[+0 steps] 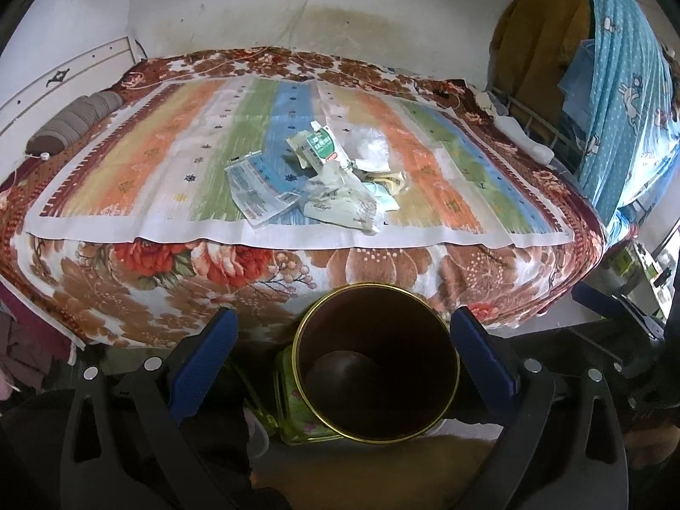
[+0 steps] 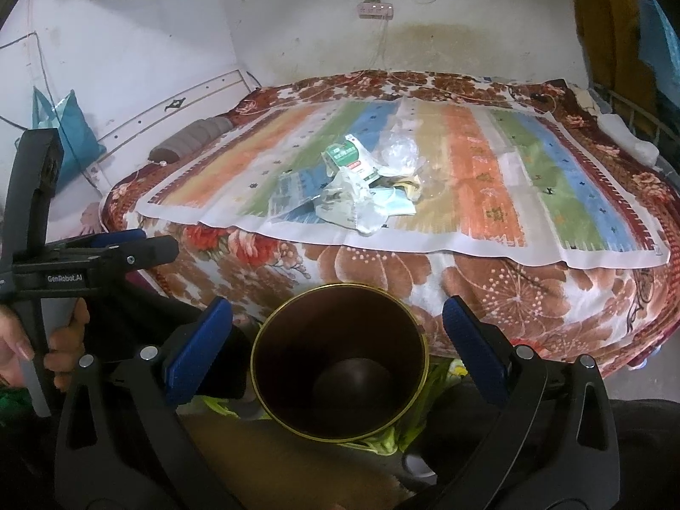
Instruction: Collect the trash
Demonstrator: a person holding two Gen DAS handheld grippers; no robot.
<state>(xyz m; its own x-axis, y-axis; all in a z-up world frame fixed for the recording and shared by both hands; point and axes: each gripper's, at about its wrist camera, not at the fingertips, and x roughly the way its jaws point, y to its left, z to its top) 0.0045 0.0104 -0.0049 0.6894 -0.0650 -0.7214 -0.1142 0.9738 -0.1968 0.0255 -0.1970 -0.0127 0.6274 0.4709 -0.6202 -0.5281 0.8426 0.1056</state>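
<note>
The left gripper (image 1: 344, 340) stood wide open, its blue pads (image 1: 204, 361) far apart and holding nothing. Between them, lower down, sat the bin (image 1: 378, 365), a dark round can with a gold rim, its mouth facing up and tilted slightly toward the camera; the pads flanked it without clear contact. The right gripper (image 2: 335, 331) was spread just as wide and also empty, with the same bin (image 2: 340, 361) framed between its blue pads (image 2: 197, 352). In the right wrist view the left gripper (image 2: 119, 250) showed at the left edge, held by a hand (image 2: 63, 340).

Beyond the bin lay the bed (image 1: 297, 280), covered with a floral blanket and, on top, a striped cloth (image 1: 170, 170). The trash pile (image 1: 323, 178) lay near the middle of that cloth, well apart from both grippers. A flat printed wrapper (image 1: 255, 193) at the pile's left ran its long axis roughly from the far left toward the near right. A green-and-white carton (image 1: 321, 148) leaned upward at the back, and a crumpled clear bag (image 1: 367, 146) sat just right of it. A blue face mask (image 2: 397, 206) lay at the front right.
</note>
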